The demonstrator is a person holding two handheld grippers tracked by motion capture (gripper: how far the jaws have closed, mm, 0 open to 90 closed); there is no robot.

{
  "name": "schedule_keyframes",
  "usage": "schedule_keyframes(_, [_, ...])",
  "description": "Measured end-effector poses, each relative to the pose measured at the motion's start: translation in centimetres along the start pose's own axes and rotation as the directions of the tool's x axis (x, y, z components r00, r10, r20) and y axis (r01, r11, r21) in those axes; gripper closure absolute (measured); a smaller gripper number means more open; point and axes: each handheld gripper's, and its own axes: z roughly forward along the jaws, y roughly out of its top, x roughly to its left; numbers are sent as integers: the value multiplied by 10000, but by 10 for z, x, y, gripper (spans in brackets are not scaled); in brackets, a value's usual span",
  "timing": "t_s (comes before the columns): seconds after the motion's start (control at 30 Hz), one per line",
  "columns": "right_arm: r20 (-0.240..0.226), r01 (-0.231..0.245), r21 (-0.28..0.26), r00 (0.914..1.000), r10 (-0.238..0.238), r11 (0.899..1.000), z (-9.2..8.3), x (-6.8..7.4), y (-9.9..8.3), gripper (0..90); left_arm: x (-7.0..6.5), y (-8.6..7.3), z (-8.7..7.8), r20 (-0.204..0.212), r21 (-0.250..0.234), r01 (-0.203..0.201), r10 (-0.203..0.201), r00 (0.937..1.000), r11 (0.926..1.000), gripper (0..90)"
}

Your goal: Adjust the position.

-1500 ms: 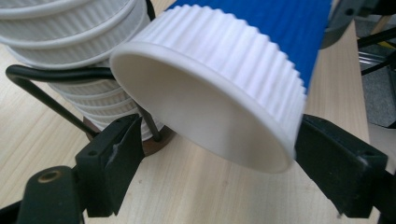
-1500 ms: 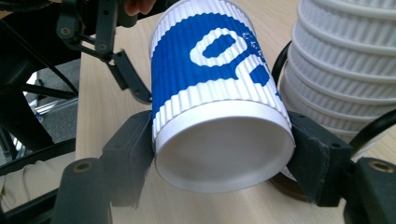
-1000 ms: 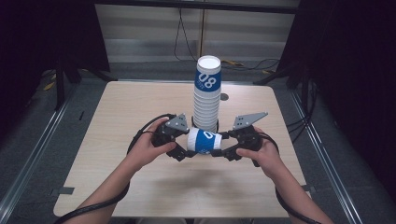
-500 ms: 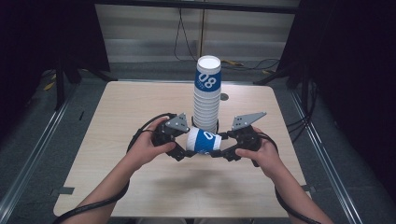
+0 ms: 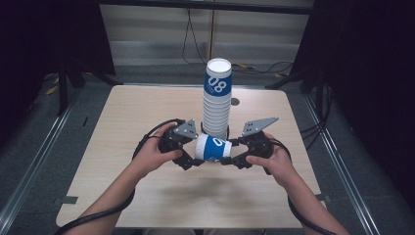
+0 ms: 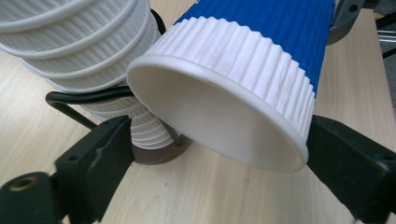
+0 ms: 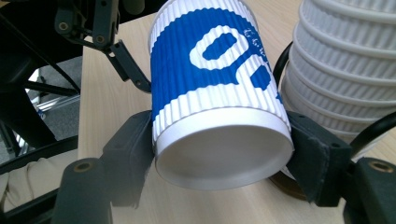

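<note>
A blue and white ribbed paper cup [image 5: 213,148] lies on its side, held above the wooden table [image 5: 122,122] between the two grippers, just in front of a tall stack of cups [image 5: 216,105] that stands near the table's middle. The right gripper [image 7: 219,140] is clamped on the cup's base end, a jaw pressed against each side. The left gripper [image 6: 212,140] sits at the cup's open mouth; its right jaw touches the rim, while the left jaw stands a little clear of it, so I cannot tell whether it grips. A hand [image 5: 154,154] holds the left gripper and another hand [image 5: 274,161] holds the right one
</note>
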Motion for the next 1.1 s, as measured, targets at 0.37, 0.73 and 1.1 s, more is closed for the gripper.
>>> schedule_keyframes(0.37, [-203,72,257,9998,-66,9996,5,2,2,286,-2,6,2,-183,-227,-243,239,9995,9994,31])
schedule_keyframes(0.73, [-307,81,142,9995,-77,9999,6,2,3,286,-6,8,9,69,101,-428,427,9991,9990,34])
schedule_keyframes(1.1, [-475,126,7,9988,-126,9999,4,2,1,287,-4,7,3,245,-47,-444,445,9987,9990,95])
